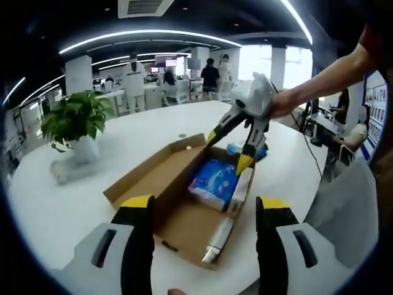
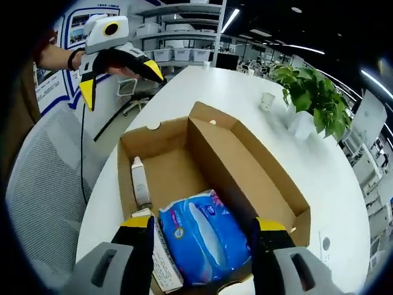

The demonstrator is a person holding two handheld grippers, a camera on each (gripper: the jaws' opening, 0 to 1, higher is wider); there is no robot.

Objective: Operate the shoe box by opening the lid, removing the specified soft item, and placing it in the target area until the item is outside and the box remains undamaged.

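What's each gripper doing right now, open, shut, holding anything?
Left gripper: open, empty, above the open cardboard box.
Right gripper: open, jaws either side of the blue soft pack, not shut on it.

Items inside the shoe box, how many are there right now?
3: a blue soft pack nearest the right gripper, a flat white box beside it, and a white bottle along the wall. Others may hide underneath.

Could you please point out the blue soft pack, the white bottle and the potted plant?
Blue soft pack (image 2: 206, 236), right gripper view: middle of its wrapper.
White bottle (image 2: 140, 181), right gripper view: its body.
Potted plant (image 1: 73, 117), left gripper view: its leaves.
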